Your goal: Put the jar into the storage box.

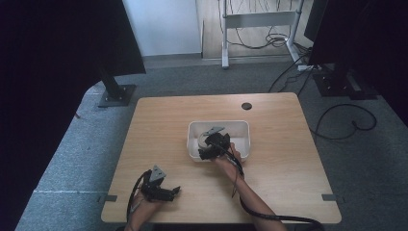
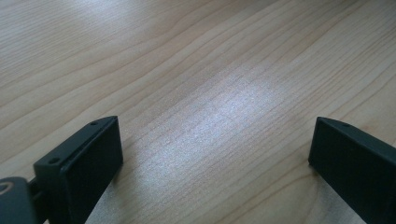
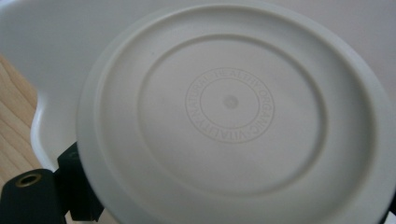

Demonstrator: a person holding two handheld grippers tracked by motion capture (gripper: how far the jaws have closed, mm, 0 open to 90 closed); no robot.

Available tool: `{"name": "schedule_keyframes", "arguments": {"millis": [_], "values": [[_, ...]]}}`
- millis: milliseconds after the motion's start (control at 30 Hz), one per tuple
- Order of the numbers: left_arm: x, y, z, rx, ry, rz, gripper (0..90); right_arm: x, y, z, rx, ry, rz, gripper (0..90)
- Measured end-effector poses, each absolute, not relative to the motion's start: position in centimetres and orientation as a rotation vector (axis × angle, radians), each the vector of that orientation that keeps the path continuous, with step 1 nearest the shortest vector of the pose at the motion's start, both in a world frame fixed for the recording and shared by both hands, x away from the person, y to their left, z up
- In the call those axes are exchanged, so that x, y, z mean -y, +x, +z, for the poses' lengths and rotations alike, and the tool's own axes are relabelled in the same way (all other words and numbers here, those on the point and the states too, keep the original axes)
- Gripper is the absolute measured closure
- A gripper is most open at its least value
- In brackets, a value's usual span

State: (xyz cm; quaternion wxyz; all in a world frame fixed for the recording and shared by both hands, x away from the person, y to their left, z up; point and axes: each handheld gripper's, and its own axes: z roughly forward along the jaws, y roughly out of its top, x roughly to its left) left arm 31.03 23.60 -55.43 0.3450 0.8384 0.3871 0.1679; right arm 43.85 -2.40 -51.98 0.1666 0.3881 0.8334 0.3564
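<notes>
1. You are at a light wooden table [image 1: 279,144], seen from above, with your forearms coming in from the near edge.
2. Your right gripper [image 1: 214,144] is at the middle of the table, reaching into a white rectangular tub [image 1: 243,126] that sits on the wood.
3. In the right gripper view, a round, cream-white plastic lid [image 3: 231,121] sits very close to the camera. Its face has raised rings and a small circle of embossed lettering at the centre.
4. One black jaw of your right gripper shows at the lid's lower left edge, pressed against the rim. The other jaw is almost out of sight at the lower right corner. The lid sits between them, so the gripper appears to be clamped on the lid by its edge.
5. Behind the lid you can see the pale inner wall of the tub, and a strip of table wood at the far left.
6. From above, a curved pale edge shows inside the tub, just left of the gripper. The gripper itself covers most of the lid.
7. Your left gripper [image 1: 161,191] rests low near the front left part of the table, well apart from the tub.
8. In the left gripper view, its two black jaws stand wide apart, with bare wood grain between them and nothing held.
</notes>
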Motion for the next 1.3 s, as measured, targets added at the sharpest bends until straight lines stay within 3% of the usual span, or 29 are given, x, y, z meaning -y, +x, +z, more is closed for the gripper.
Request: {"name": "schedule_keyframes", "arguments": {"millis": [267,500,1300], "values": [[-23.6,31.0,-55.4,-1.005,2.177,0.436,2.6,2.4,43.8,-52.0,-2.377,1.108,1.008,9.1],[-23.6,31.0,-55.4,-1.006,2.177,0.436,2.6,2.4,43.7,-51.3,-2.395,1.075,1.024,2.9],[-23.6,31.0,-55.4,-1.005,2.177,0.436,2.6,3.9,42.7,-50.2,-2.410,0.998,1.067,4.0]]}}
